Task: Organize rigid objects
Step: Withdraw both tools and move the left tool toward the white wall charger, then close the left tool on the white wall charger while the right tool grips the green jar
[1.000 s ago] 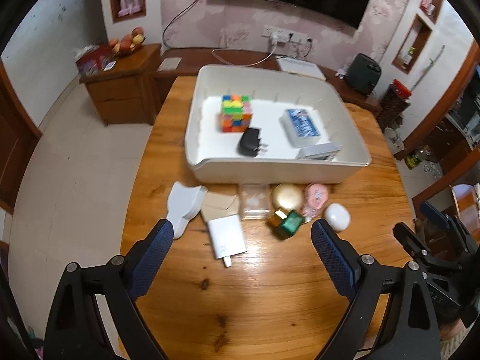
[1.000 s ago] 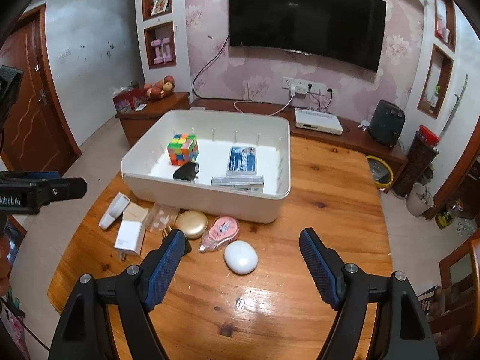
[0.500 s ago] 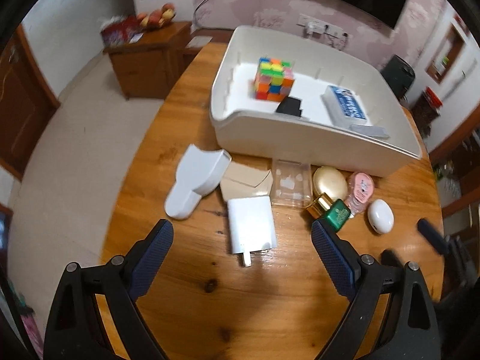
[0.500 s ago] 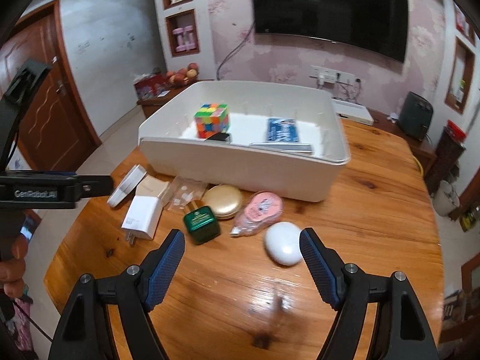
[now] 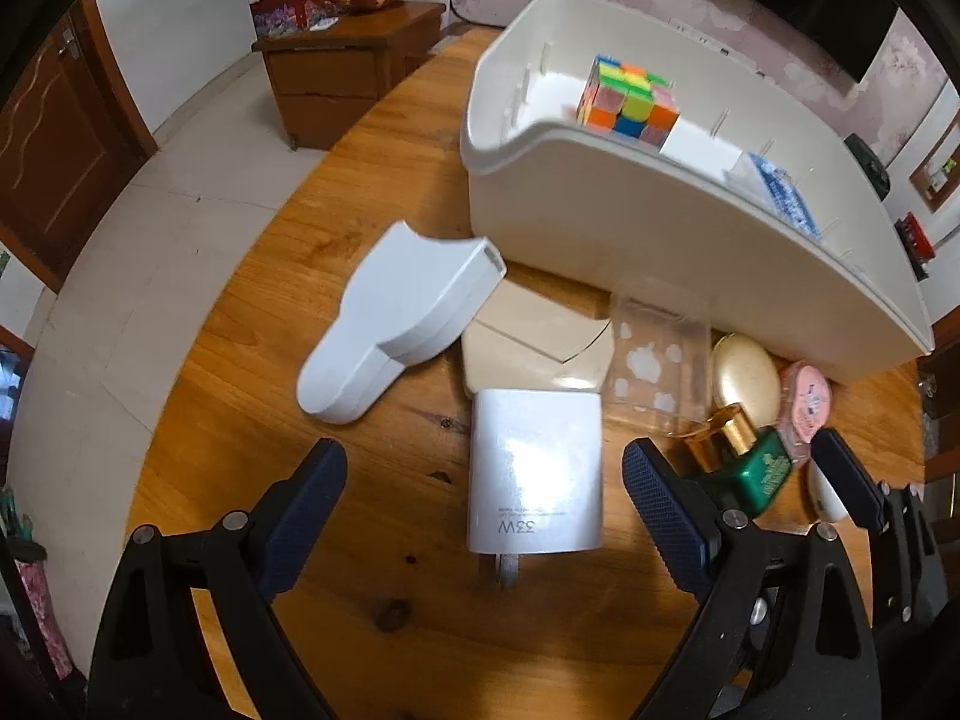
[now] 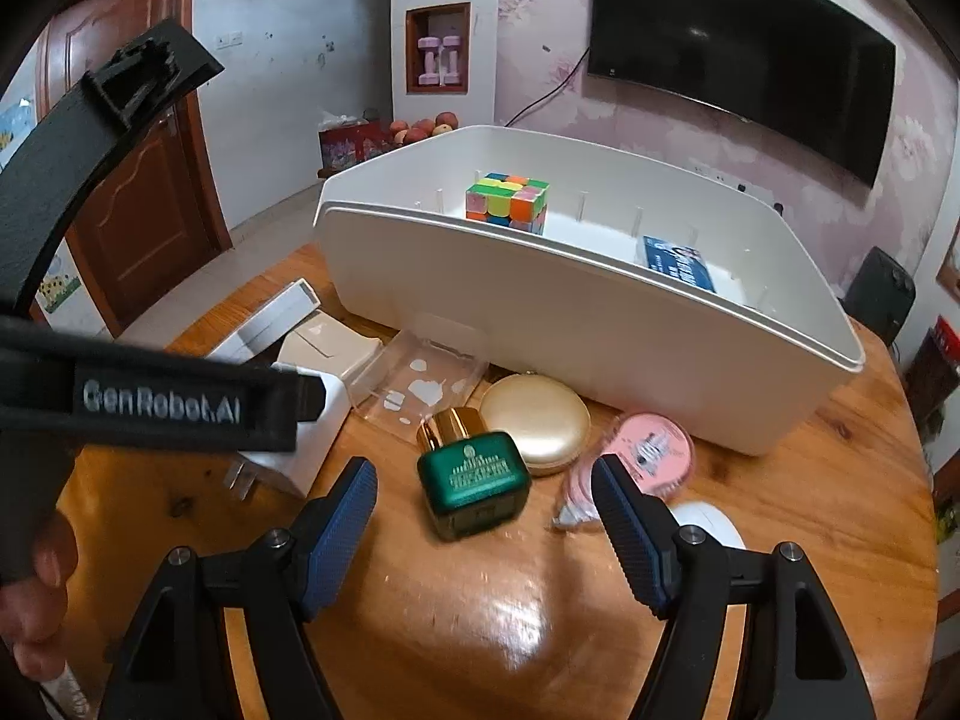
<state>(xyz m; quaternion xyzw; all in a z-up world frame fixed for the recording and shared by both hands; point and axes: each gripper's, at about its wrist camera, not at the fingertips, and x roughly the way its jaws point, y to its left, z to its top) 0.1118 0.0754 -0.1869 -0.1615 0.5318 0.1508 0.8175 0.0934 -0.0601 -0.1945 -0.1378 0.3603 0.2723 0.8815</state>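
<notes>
My left gripper (image 5: 483,498) is open, low over the table, with a white 33W charger (image 5: 534,480) lying between its fingers. My right gripper (image 6: 483,516) is open around a green perfume bottle with a gold cap (image 6: 474,480), which also shows in the left wrist view (image 5: 747,468). A white bin (image 5: 660,228) behind holds a colourful cube (image 5: 627,99) and a blue-printed box (image 6: 678,258). Beside the bottle lie a gold compact (image 6: 537,423), a pink tape dispenser (image 6: 651,456) and a white oval case (image 6: 711,525).
A white curved device (image 5: 396,318), a beige box (image 5: 528,342) and a clear plastic case (image 5: 657,360) lie in front of the bin on the round wooden table (image 5: 372,540). The table's left edge drops to a tiled floor. A wooden cabinet (image 5: 342,72) stands beyond.
Both grippers have moved down and forward toward the table. The charger now sits between the left fingers and the green bottle between the right fingers. Both stay open.
</notes>
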